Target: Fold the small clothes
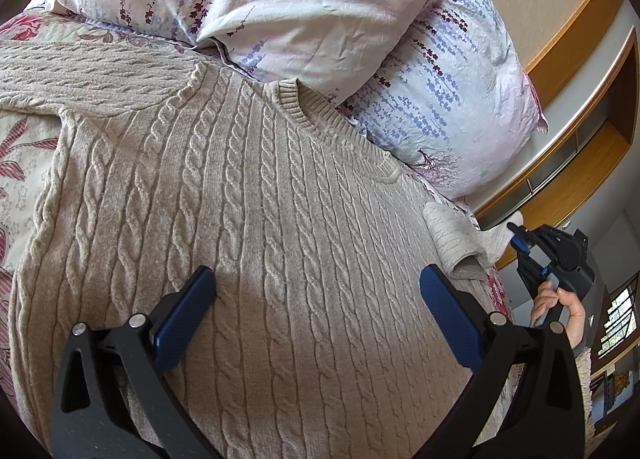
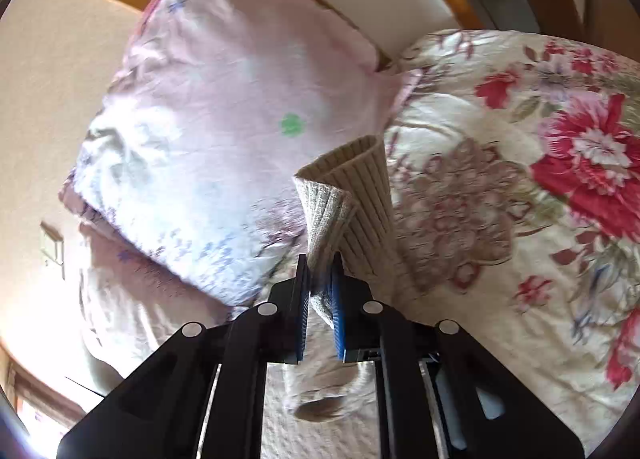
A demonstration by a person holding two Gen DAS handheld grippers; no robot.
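Observation:
A beige cable-knit sweater [image 1: 248, 195] lies spread flat on the bed, its neckline toward the pillows. My left gripper [image 1: 316, 295] is open just above the sweater's body, holding nothing. My right gripper [image 2: 320, 279] is shut on the sweater's ribbed sleeve cuff [image 2: 348, 195] and holds it lifted off the quilt. In the left wrist view the right gripper [image 1: 520, 239] shows at the far right, beside the raised sleeve [image 1: 452, 235].
Two pale pillows with purple flower print [image 1: 280, 11] lie against the sweater's neckline. A floral quilt [image 2: 520, 163] covers the bed. A wooden headboard [image 1: 568, 43] and a wall stand behind the pillows.

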